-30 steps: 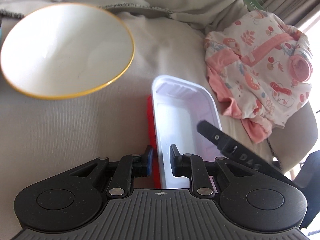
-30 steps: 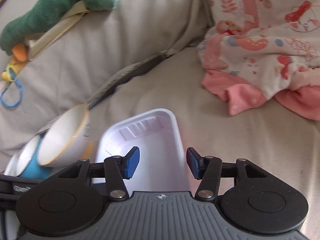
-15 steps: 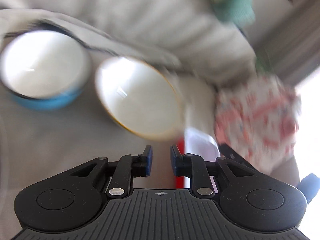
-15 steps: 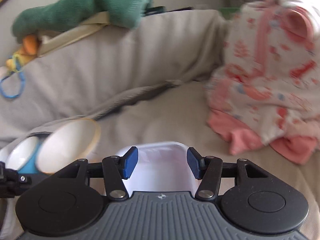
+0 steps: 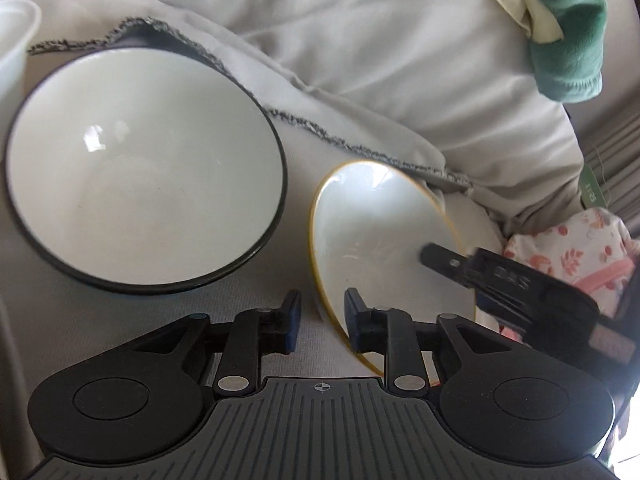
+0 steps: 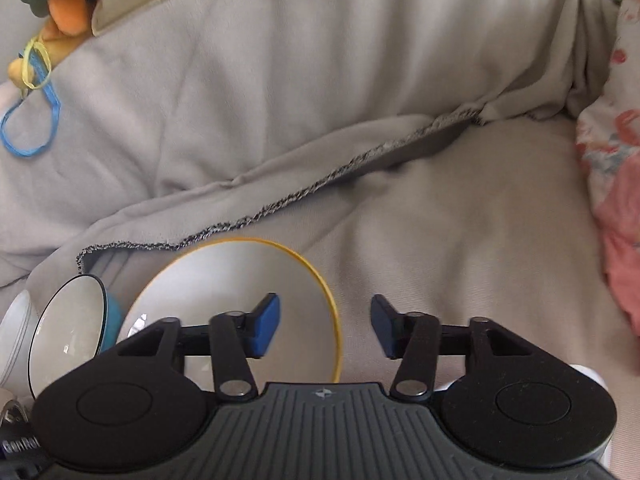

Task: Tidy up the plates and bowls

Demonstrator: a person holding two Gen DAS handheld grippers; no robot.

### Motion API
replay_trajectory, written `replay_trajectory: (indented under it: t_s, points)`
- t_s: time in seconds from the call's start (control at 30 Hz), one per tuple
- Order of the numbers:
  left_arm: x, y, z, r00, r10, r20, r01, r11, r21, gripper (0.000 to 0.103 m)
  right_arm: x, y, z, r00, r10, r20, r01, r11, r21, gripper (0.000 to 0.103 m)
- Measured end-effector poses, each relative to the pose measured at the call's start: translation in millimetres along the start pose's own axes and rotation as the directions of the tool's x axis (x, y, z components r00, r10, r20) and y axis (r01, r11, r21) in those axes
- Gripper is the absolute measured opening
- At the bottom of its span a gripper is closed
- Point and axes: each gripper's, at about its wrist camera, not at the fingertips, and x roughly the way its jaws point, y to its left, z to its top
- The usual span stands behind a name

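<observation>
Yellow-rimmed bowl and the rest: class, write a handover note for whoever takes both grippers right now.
Left gripper: open, fingers straddling the near rim of the yellow-rimmed bowl, not clamped.
Right gripper: open, empty, hovering by that bowl.
The yellow-rimmed bowl lies tilted on the sofa cushion; the blue bowl sits apart, to its left.
Done: nothing nested yet.
Left: close on the rim, then probably set it into the blue bowl.

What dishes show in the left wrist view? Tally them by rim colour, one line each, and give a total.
Yellow-rimmed bowl: 1
Dark-rimmed bowl: 1
White-rimmed vessel, cut off at the left edge: 1
Total: 3
</observation>
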Motion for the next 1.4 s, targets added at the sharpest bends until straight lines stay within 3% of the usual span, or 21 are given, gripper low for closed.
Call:
replay_trajectory:
  t_s: [0.17,0.5,0.7,0.83,1.03,1.2,1.4]
  points:
    - [-5.5,-1.7,-7.7,1.000,0.003,0.004,-0.003,0.998,0.063,0.022,6.6,12.4,-12.1,0.999,0.012,-0.041,-0.014,0.999,-0.043,0.034]
    - [-66.8,11.5,-58.7,0.998,0.052,-0.022,-0.048,0.988,0.145,0.024,-44.0,33.1,-63.2,0.989,0.100,-0.105,-0.110,0.990,-0.091,0.035]
    - [-105.5,30.5,-81.7,0.996,0.081,-0.039,-0.075,0.987,0.145,0.024,-64.9,47.8,-106.0,0.976,0.149,-0.161,-0.165,0.982,-0.094,0.038]
    - [-116.8,47.1,-90.8,0.996,0.062,-0.057,-0.055,0.991,0.123,0.023,-74.9,58.5,-124.5,0.965,0.190,-0.183,-0.214,0.969,-0.123,0.038]
    - [-124.4,51.7,-89.5,0.998,0.017,-0.054,-0.012,0.995,0.095,0.023,-75.6,67.2,-134.3,0.966,0.161,-0.201,-0.197,0.965,-0.172,0.038]
    - [-128.2,54.7,-84.7,0.999,0.028,-0.038,-0.025,0.996,0.088,0.023,-87.6,67.7,-132.1,0.986,0.108,-0.124,-0.134,0.966,-0.223,0.038]
    - [-127.6,51.0,-75.1,0.999,0.049,-0.012,-0.048,0.995,0.088,0.023,-86.3,61.8,-119.7,0.985,0.125,-0.120,-0.145,0.974,-0.173,0.038]
